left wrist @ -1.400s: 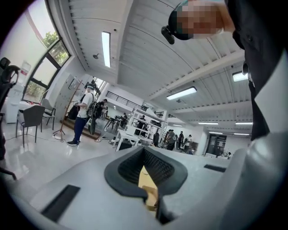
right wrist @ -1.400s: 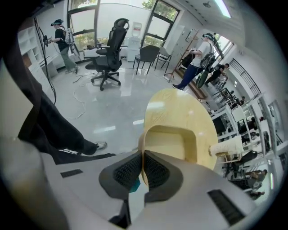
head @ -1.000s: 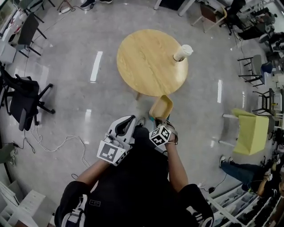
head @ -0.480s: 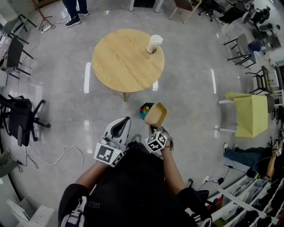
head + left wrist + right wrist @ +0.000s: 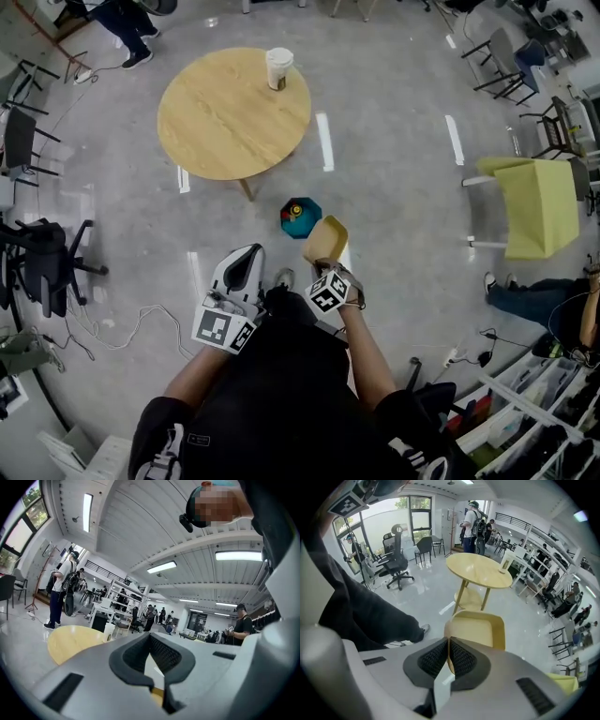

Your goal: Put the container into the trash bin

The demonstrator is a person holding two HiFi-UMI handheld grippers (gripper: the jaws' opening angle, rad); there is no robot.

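My right gripper (image 5: 323, 267) is shut on the near rim of a tan, shallow container (image 5: 324, 239), which it holds above the grey floor. In the right gripper view the pads pinch the thin wall of the container (image 5: 476, 627) at the gripper (image 5: 449, 640). A small teal trash bin (image 5: 300, 217) stands on the floor just beyond and left of the container. My left gripper (image 5: 251, 251) hangs beside it to the left, pointing level. Its jaws (image 5: 150, 637) are shut with nothing between them.
A round wooden table (image 5: 234, 112) with a paper cup (image 5: 278, 67) stands beyond the bin. A yellow-green chair (image 5: 539, 206) is at the right, a black office chair (image 5: 37, 253) and floor cables (image 5: 122, 319) at the left. People stand at the far edges.
I have walked to the right: the table slid up and left in the head view, and the teal bin came into sight past the container. The right gripper still holds the container.
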